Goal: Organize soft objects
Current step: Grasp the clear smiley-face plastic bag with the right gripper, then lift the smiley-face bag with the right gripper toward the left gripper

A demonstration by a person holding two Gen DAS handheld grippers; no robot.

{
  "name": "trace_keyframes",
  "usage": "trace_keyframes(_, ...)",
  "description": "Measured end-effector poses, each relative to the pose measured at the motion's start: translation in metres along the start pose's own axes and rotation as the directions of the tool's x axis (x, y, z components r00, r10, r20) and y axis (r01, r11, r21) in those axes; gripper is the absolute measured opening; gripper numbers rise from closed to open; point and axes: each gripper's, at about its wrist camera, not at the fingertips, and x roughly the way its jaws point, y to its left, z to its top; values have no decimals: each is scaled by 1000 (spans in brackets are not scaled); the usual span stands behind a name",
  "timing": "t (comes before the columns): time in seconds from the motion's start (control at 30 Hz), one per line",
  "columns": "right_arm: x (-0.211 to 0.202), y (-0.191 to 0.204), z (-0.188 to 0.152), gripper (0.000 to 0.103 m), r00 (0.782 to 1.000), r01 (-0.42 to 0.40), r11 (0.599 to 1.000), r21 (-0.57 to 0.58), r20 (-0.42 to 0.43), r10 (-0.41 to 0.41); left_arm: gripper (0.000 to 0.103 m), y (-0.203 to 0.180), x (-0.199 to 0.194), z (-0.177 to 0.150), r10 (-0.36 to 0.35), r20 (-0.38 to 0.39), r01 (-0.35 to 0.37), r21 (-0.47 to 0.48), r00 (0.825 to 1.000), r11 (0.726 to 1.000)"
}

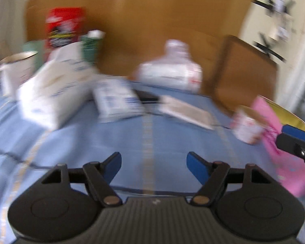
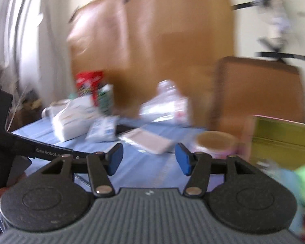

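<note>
Both tools hover released over a blue-clothed table (image 1: pixel 152 134), the left tool (image 1: pixel 153 165) and right tool (image 2: pixel 148 158) each holding nothing. A pink soft item (image 1: pixel 282 162) lies at the table's right edge beside a small cup (image 1: pixel 247 126), with blurred white packages (image 1: pixel 50 93) further back.

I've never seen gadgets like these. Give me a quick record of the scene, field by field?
Surface: blue tablecloth
Left gripper: jaws open, holding nothing
Right gripper: jaws open, holding nothing
Back left: white mug, red package
Middle: clear plastic bottle
Right: pink bag
Picture: blurred, so labels are unreadable
</note>
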Motion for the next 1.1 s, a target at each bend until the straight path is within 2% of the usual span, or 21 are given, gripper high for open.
trace_keyframes(0.03,18,4,6,68,1000,-15,1000,-4,-27,15,73,10,1,-1,12,0,-12,-25,1000,1000)
trace_keyframes(0.1,57,13,16,85,996,-18,1000,-22,-87,16,72,24,4,-7,13,0,-13,-64,1000,998)
trace_keyframes(0.17,94,28,21,90,989,-11,994,-109,-145,-5,74,30,-1,-7,-26,40,29,-87,999,996)
trace_keyframes(0.3,157,53,12,91,959,32,938,-346,-254,-126,75,26,3,-6,-41,68,46,-73,997,996)
trace_keyframes(0.4,186,45,10,88,938,69,930,-362,-293,-183,75,30,2,-7,-68,82,75,-83,994,994)
trace_keyframes(0.43,191,40,10,86,934,76,937,-342,-304,-186,76,32,1,-7,-73,88,81,-91,993,992)
trace_keyframes(0.5,192,24,15,49,937,42,973,-226,-328,-117,77,36,-1,-7,-84,93,95,-112,992,989)
trace_keyframes(0.57,178,23,21,25,955,78,976,-205,-265,-133,77,38,0,-7,-92,95,103,-127,991,986)
trace_keyframes(0.6,167,25,24,19,964,93,973,-211,-224,-141,77,39,-1,-7,-92,97,104,-132,991,986)
trace_keyframes(0.73,127,23,40,12,986,56,995,-87,-153,-68,79,39,-3,-8,-82,109,96,-133,991,986)
trace_keyframes(0.83,91,20,46,10,988,-52,994,96,-140,66,81,40,-6,-9,-80,118,96,-138,990,986)
trace_keyframes(0.93,55,10,35,10,961,-189,920,343,-126,245,81,45,-4,-8,-106,104,123,-162,989,979)
trace_keyframes(1.0,34,5,17,10,943,-232,864,447,-113,312,81,47,-2,-8,-130,82,143,-183,988,973)
trace_keyframes(1.07,18,2,-4,10,944,-212,849,484,-123,306,81,46,-2,-8,-136,63,146,-188,989,971)
trace_keyframes(1.1,13,2,-13,14,954,-169,867,468,-144,264,81,43,-4,-9,-130,55,138,-180,990,974)
